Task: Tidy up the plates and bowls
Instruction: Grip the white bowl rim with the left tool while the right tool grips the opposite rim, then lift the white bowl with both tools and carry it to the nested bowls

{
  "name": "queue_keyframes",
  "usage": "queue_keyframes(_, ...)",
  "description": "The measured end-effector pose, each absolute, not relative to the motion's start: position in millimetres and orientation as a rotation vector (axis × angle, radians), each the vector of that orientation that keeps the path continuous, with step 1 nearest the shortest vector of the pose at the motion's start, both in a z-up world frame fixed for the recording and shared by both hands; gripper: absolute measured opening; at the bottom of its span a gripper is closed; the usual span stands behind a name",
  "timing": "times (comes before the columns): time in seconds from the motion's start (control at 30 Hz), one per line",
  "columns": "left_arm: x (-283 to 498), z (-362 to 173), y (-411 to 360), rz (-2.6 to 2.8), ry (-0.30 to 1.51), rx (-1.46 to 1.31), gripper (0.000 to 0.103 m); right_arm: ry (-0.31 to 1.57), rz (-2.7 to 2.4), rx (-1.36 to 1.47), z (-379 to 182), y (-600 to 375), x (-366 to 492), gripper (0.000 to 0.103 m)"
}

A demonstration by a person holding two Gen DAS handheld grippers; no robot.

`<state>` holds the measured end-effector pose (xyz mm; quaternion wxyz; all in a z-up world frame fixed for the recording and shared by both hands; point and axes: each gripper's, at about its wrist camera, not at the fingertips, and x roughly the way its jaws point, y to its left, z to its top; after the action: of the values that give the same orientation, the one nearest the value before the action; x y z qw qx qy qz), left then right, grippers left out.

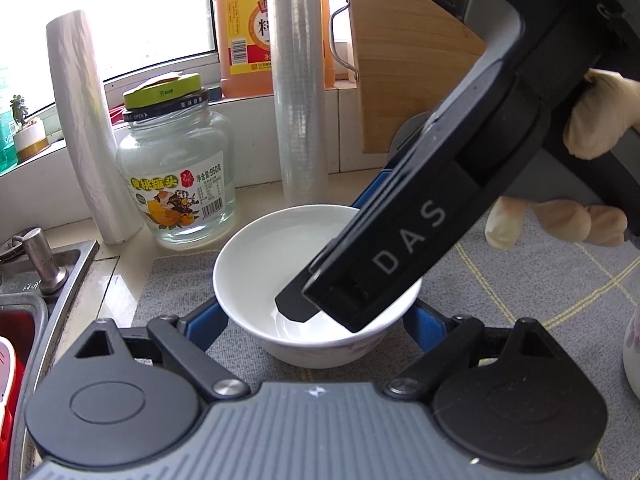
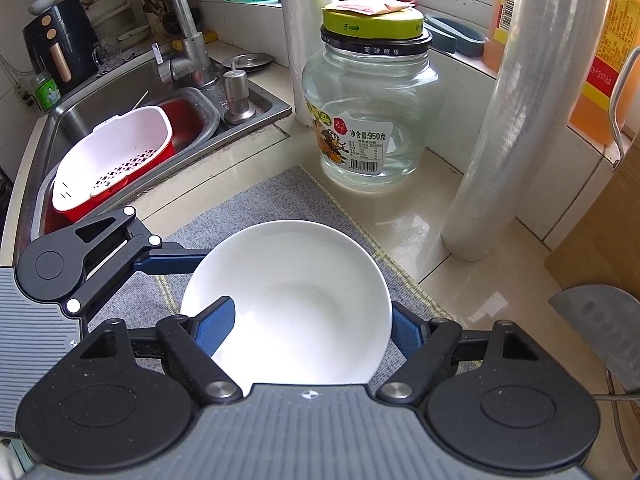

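A white bowl [image 1: 256, 264] [image 2: 304, 280] sits on a grey mat [image 1: 176, 280]. My left gripper [image 1: 316, 314] has a blue finger against each side of the bowl's lower wall and grips it. One of its fingers [image 2: 176, 260] meets the bowl's left rim in the right wrist view. My right gripper [image 2: 316, 320] [image 1: 326, 312] comes down from the upper right and straddles the bowl's wall. One of its fingers [image 2: 216, 328] is inside the bowl and the other lies outside against the wall. White space shows between the inner pad and the wall.
A glass jar [image 2: 368, 112] with a green lid and two upright rolls of film [image 1: 300, 80] [image 1: 88, 132] stand behind the bowl. The sink [image 2: 132, 120] with a white colander [image 2: 116, 152] lies left. A wooden board [image 1: 412, 52], a cleaver blade [image 2: 600, 320] and a gloved hand [image 1: 596, 116] are right.
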<state>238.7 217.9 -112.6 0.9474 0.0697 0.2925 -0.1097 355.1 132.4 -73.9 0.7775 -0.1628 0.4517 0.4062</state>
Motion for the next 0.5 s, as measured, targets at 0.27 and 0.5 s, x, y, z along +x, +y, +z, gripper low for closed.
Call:
queue_keyframes(0.27,239.4,-111.8,218.3,-0.235,0.606,0.144,0.093,0.988,0.874,-0.352,-73.3,132.8,354.3,0.086)
queue_keyframes(0.5,236.4,-107.6,217.6,-0.256,0.62,0.149,0.093,1.007,0.869,-0.339,-71.2,130.6,351.7,0.086)
